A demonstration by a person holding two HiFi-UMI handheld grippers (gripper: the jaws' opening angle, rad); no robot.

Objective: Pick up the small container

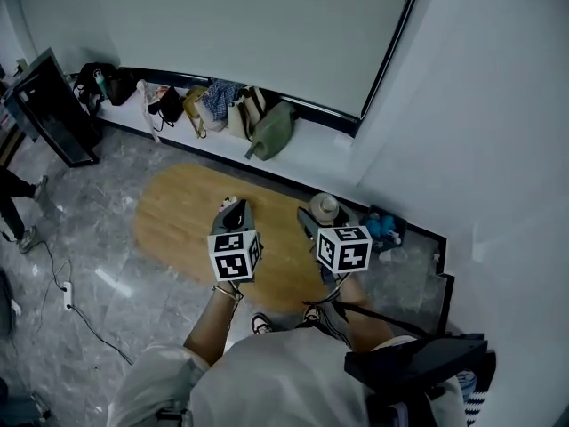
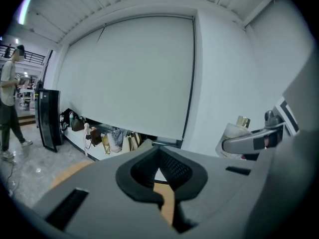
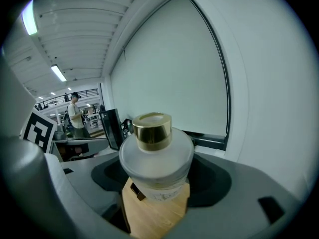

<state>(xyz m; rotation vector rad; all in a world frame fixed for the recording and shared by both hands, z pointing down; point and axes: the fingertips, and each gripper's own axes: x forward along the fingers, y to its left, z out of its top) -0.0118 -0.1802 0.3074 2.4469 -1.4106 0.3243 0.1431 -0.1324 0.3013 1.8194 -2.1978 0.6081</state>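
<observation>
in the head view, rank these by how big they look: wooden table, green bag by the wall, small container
1. wooden table: largest by far.
2. green bag: clearly smaller than the table.
3. small container: smallest, even though it sits nearer the camera than the bag, so the order is safe.

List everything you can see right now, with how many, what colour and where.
small container: one, frosted with gold cap, between the right gripper's jaws
table: one, wooden, oval, below the grippers
bags: several, mixed colours, on the ledge by the wall
cabinet: one, black, far left by the wall
power strip: one, white, on the floor at left
bystander: one, pale top, standing beside the cabinet
left gripper: one, grey, jaws together, empty
right gripper: one, grey, jaws shut on the small container
</observation>
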